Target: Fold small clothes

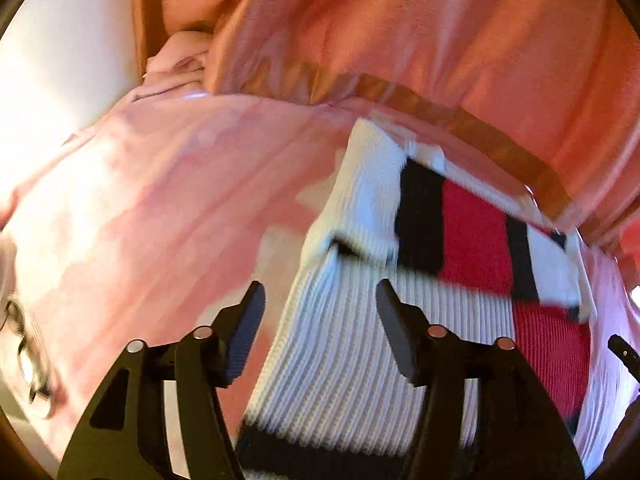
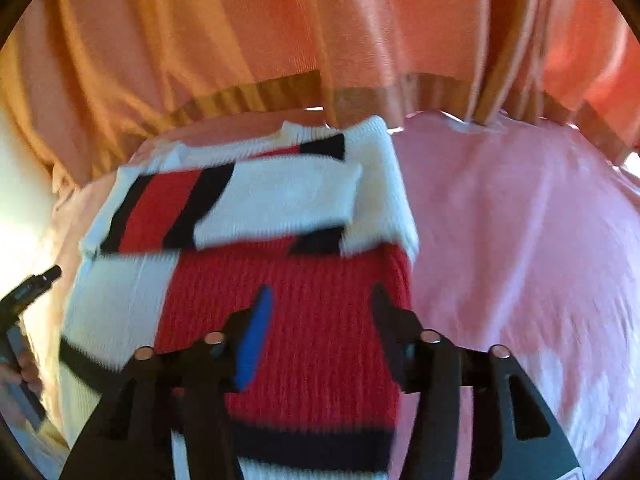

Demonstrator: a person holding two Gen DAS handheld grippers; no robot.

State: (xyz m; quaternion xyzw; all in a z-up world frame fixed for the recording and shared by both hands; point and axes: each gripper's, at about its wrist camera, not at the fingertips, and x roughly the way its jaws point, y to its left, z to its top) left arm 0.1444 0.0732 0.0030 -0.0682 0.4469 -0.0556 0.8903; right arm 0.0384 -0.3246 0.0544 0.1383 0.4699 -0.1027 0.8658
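Observation:
A small ribbed knit sweater (image 1: pixel 344 352), white with red and black blocks, lies flat on a pink sheet (image 1: pixel 152 200). Its sleeves are folded across the chest (image 2: pixel 276 196). My left gripper (image 1: pixel 320 296) is open and empty, hovering over the sweater's white left side. My right gripper (image 2: pixel 320 300) is open and empty, hovering over the sweater's red right half (image 2: pixel 312 320). The left gripper's body shows at the left edge of the right wrist view (image 2: pixel 24 292), and part of the right gripper shows at the right edge of the left wrist view (image 1: pixel 624 354).
An orange curtain (image 2: pixel 320 40) with a brown hem band hangs just behind the sweater. The pink sheet (image 2: pixel 520 240) spreads wide to the right of the sweater. Crumpled pink cloth (image 1: pixel 176 60) lies at the far left beside a bright white wall.

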